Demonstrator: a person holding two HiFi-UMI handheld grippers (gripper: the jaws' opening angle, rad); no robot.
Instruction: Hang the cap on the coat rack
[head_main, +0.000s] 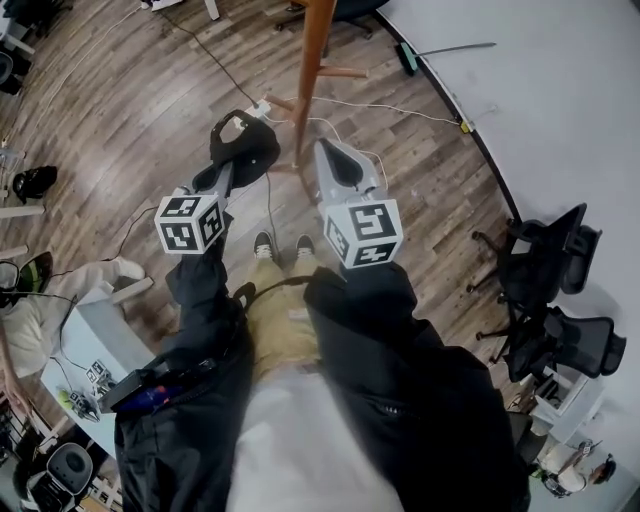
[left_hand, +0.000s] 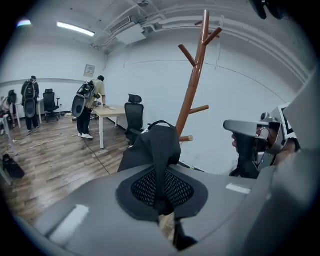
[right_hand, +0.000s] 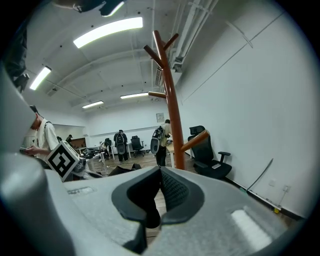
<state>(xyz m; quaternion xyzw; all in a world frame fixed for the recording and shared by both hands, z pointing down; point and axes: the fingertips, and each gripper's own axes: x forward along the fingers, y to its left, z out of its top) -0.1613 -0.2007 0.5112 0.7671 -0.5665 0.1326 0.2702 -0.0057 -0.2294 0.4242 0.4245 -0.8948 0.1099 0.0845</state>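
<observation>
**Black cap pinched in the left claw, rack pole just to its right**

Black fabric of the cap (left_hand: 155, 145) was clamped between the jaws of the left gripper (left_hand: 161, 202), which were closed tight on a fold of it. The rest of the cap stood up in front of the claw. Seen from the head view, the cap (head_main: 245, 148) hung off the tip of the left gripper (head_main: 233, 150), above the wooden floor (head_main: 120, 110) and just left of the coat rack (head_main: 312, 70).

The move turned on that relation. In the left gripper view the coat rack (left_hand: 192, 95) rose behind the cap and to its right, with its long axis upright. Its lowest peg poked out just beside the cap's top, and the other pegs sat well above it. I judged that the cap would have to travel up and to the right to catch a peg. The left hand was both the nearer one and the one carrying the load.

The right gripper (head_main: 332, 152) hung on the other side of the pole. Its jaws (right_hand: 159, 185) were together with nothing between them. From its own view the coat rack (right_hand: 172, 115) stood ahead and slightly right.

Counted: 1 cap, 1 coat rack, 2 grippers, with 1 loaded and 1 empty. At least 4 pegs showed in the right gripper view: 2 forking at the top, 1 midway and 1 lower. 2 black office chairs (head_main: 545, 260) stood against the wall to the right, well apart from the rack.
</observation>
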